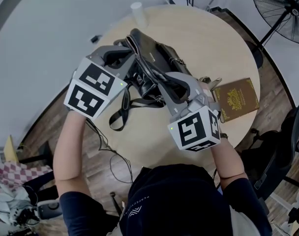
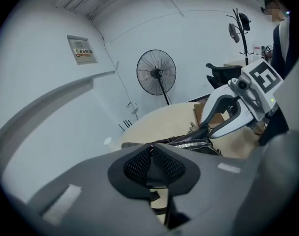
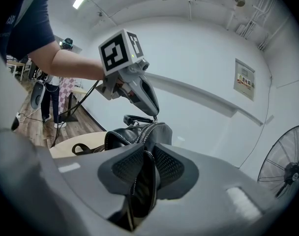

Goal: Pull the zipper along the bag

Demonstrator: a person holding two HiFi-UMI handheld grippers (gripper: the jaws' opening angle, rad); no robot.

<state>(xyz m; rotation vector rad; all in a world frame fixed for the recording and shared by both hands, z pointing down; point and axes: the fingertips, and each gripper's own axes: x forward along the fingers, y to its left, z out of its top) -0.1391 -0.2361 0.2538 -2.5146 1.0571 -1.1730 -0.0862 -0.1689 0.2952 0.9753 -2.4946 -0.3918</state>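
A black leather bag (image 1: 157,55) lies on the round wooden table (image 1: 203,38), its zipper (image 1: 145,65) running along the top. My left gripper (image 1: 133,63) reaches in from the left and is shut on the small zipper pull (image 2: 150,150) at the bag's far end. In the right gripper view its tips (image 3: 153,116) sit right on the zipper line (image 3: 143,130). My right gripper (image 1: 163,86) comes from the near right and is shut on the bag's leather edge (image 3: 142,181), which fills the gap between its pads. The left gripper view shows the right gripper (image 2: 204,130) gripping the bag (image 2: 194,144).
A brown book with gold ornament (image 1: 236,98) lies on the table right of the bag. A white cup (image 1: 137,10) stands at the far edge. The bag's strap (image 1: 121,113) trails toward the near edge. A standing fan (image 1: 282,9) and an office chair (image 1: 287,146) are off the table.
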